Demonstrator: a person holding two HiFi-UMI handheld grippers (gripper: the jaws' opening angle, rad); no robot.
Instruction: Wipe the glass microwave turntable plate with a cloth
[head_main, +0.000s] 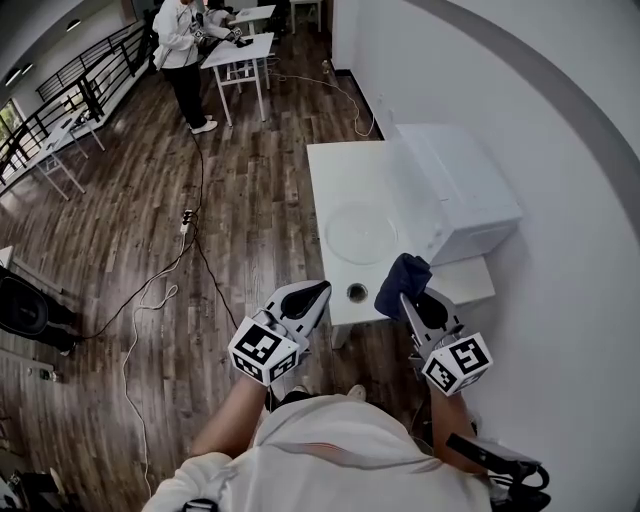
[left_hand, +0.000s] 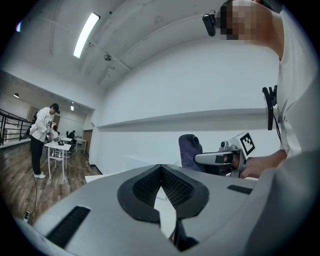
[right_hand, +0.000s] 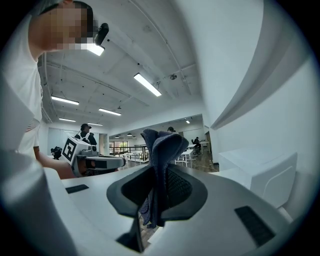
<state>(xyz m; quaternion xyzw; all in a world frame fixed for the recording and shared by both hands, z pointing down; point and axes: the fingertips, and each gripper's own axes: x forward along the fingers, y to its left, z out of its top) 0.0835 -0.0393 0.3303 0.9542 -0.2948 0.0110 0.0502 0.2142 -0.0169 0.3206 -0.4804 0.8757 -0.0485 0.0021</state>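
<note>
- Nearest, left gripper (head_main: 312, 294): clenched shut, empty, hovers at the front edge of the white table (head_main: 335, 170).
- Beside it, right gripper (head_main: 414, 298): pinches a dark blue cloth (head_main: 402, 278), bunched upright.
- Farther, glass turntable plate (head_main: 360, 232): lies flat on the table, beside the white microwave (head_main: 462, 190), apart from the cloth.

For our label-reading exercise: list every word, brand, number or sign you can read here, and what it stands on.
No readable text anywhere.
The left gripper and right gripper carry only black-and-white square markers, no letters.
The white microwave and the dark blue cloth in the right jaws show no print.
</note>
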